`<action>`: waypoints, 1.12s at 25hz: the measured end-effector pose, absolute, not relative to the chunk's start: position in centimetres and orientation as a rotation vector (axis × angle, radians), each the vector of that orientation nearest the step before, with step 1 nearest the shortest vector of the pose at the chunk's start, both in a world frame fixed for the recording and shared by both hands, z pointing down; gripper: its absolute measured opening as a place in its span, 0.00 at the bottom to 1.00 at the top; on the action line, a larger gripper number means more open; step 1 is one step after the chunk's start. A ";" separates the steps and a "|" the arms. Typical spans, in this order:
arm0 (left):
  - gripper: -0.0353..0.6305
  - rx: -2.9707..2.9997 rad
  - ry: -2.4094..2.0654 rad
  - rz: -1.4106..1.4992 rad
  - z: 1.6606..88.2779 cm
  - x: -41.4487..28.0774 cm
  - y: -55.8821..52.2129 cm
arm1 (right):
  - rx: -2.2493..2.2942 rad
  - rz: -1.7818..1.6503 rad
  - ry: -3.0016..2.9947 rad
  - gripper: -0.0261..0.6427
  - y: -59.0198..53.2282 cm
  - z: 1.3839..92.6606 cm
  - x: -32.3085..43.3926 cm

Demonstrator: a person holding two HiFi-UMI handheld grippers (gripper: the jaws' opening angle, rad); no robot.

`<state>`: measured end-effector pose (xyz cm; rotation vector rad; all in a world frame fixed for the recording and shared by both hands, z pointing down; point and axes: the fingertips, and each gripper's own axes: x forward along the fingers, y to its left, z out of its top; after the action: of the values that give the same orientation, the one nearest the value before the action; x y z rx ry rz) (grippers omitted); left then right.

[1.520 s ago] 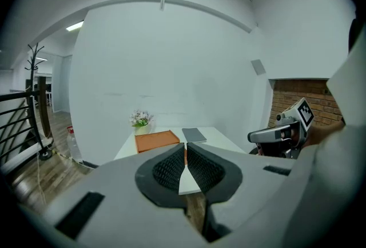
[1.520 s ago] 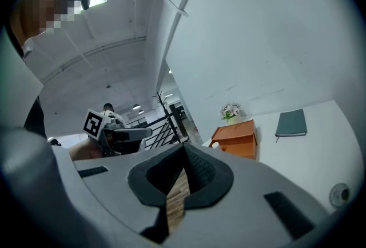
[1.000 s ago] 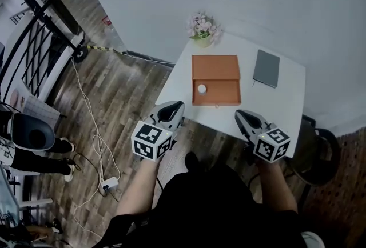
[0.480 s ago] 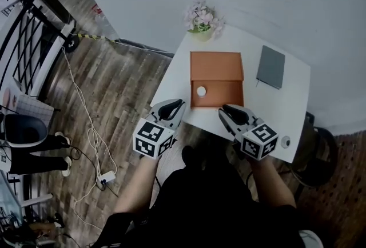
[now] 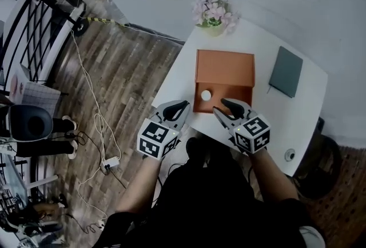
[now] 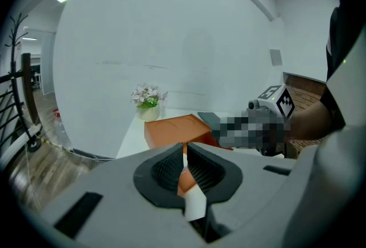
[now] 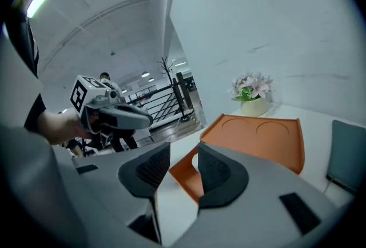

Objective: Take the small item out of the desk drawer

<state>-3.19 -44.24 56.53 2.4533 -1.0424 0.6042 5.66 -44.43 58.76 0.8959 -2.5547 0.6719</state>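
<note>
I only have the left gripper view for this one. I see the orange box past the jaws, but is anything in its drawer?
Observer: Yes. The head view shows the drawer standing open, with a small white item lying in its left part.
Operator: Is the right gripper holding anything?
Observer: No. In the right gripper view, the right gripper has its jaws opening with nothing between them.
Operator: Where is it relative to the item?
Observer: In the head view it sits near the drawer's front edge, to the item's right and apart from it.
</note>
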 end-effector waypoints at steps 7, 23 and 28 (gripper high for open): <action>0.09 2.353 -1.081 0.608 59.6 -4.5 -44.9 | 0.754 0.555 -2.463 0.32 -46.6 63.1 3.5; 0.09 2.228 -1.225 0.541 60.3 -9.6 -44.8 | 0.642 0.445 -2.211 0.37 -48.5 70.2 0.7; 0.09 2.212 -1.255 0.537 59.6 -11.0 -44.2 | 0.658 0.435 -2.166 0.37 -48.9 70.9 0.0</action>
<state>-11.02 -44.21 59.56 2.2117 -1.2553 0.5370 -0.04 -48.87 70.88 0.6584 -2.1663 0.4347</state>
